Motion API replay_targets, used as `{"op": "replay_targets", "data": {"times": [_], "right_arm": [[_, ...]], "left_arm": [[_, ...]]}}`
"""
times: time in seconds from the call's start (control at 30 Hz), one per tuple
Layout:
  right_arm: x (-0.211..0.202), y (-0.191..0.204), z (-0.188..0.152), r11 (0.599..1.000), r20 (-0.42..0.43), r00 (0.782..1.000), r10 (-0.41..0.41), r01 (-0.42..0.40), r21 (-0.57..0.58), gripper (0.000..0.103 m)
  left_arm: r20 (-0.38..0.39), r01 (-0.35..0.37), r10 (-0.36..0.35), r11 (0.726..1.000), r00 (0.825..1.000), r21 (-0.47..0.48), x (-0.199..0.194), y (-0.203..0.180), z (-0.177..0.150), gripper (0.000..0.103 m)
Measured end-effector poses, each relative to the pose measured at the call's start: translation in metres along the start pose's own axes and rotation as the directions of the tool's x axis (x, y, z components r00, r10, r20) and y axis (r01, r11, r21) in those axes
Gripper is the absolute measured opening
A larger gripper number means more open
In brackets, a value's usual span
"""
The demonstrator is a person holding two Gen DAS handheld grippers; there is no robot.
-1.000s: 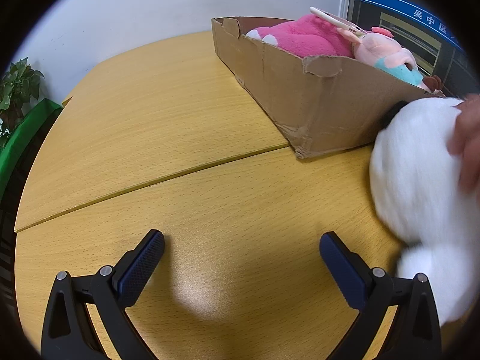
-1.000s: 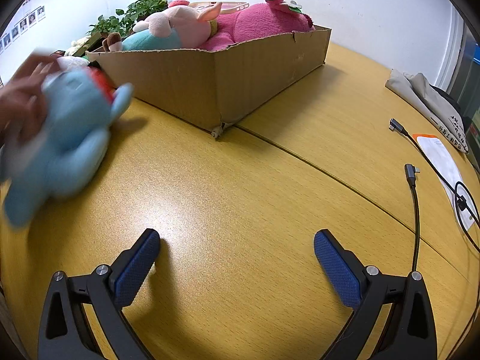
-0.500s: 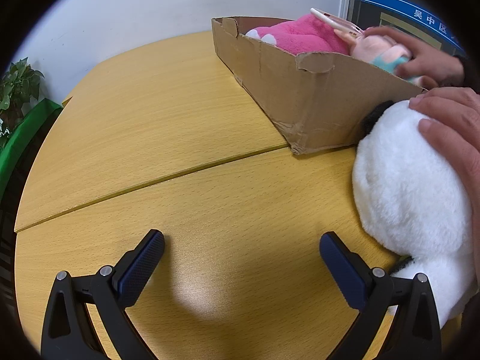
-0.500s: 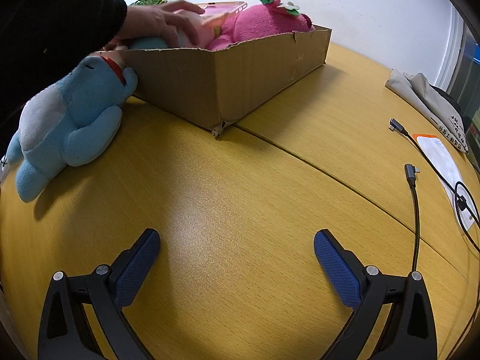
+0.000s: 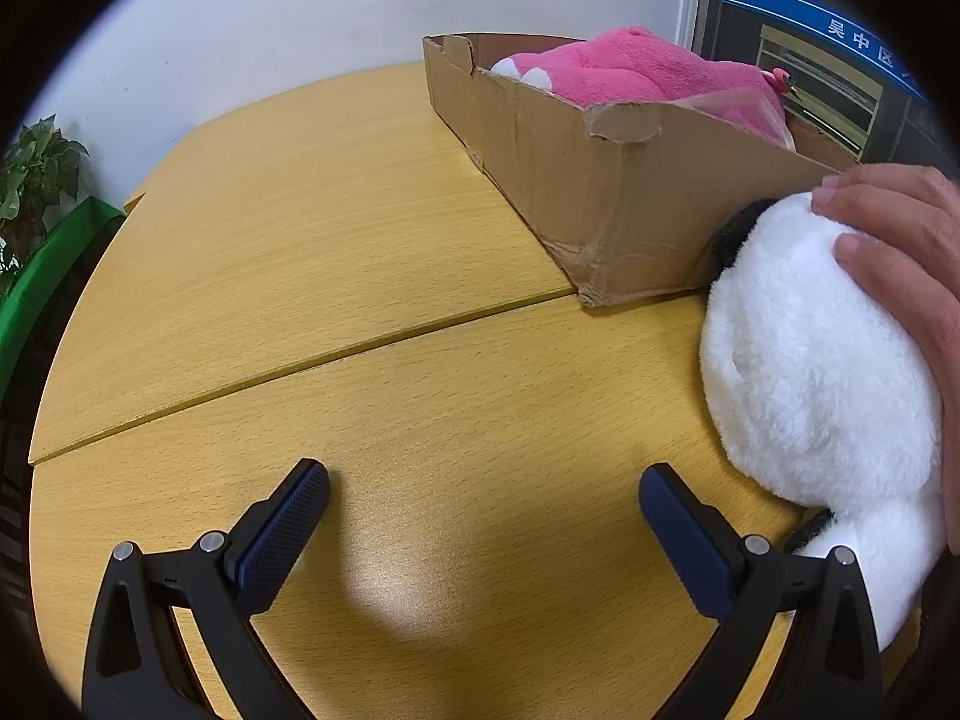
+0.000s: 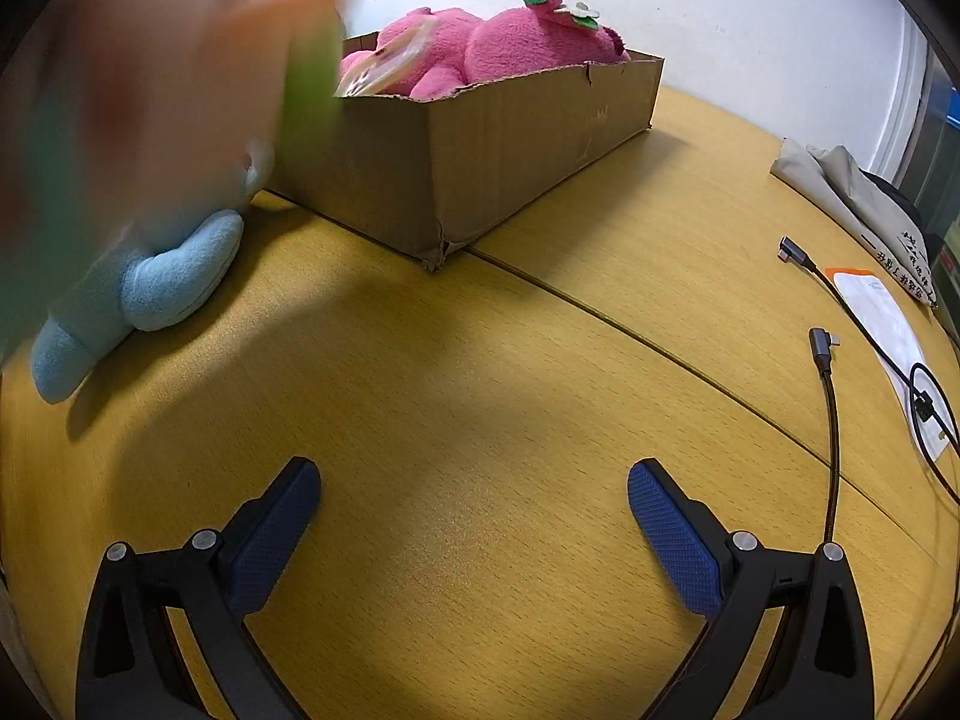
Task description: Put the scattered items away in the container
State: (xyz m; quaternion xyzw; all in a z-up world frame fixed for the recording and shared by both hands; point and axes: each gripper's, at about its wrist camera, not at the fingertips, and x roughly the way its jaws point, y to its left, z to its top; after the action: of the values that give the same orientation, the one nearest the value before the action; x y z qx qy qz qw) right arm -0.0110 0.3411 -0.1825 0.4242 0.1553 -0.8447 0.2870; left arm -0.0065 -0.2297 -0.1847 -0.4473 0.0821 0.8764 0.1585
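A cardboard box (image 5: 570, 180) (image 6: 510, 144) stands on the wooden table with a pink plush (image 5: 636, 69) (image 6: 486, 48) inside. A white plush (image 5: 816, 372) lies at the right of the left wrist view, against the box, under a person's hand (image 5: 900, 252). A light blue plush (image 6: 150, 282) lies left of the box in the right wrist view, partly hidden by a blurred hand carrying something pink and green (image 6: 180, 60). My left gripper (image 5: 483, 510) and right gripper (image 6: 474, 504) both stand open over bare table, holding nothing.
Two cables (image 6: 831, 396) and a paper sheet (image 6: 888, 330) lie at the table's right, with a folded cloth bag (image 6: 852, 198) behind. A potted plant (image 5: 36, 180) and a green object stand past the table's left edge. A seam crosses the tabletop (image 5: 300, 360).
The person's hand has lifted a pinkish toy out of the box and swings it, blurred, across the right wrist view. The other hand stays on the white plush. Both grippers are still.
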Motion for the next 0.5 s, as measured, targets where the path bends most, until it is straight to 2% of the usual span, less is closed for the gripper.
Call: {"op": "replay_targets", "data": {"times": [0.5], "right_arm": [[0.0003, 0.0001, -0.0002, 1.0, 0.0, 1.0, 0.0, 0.0, 0.0, 0.103]], "left_arm": [[0.0, 0.0, 0.0, 1.0, 1.0, 0.001, 0.0016, 0.0023, 0.0009, 0.103]]}}
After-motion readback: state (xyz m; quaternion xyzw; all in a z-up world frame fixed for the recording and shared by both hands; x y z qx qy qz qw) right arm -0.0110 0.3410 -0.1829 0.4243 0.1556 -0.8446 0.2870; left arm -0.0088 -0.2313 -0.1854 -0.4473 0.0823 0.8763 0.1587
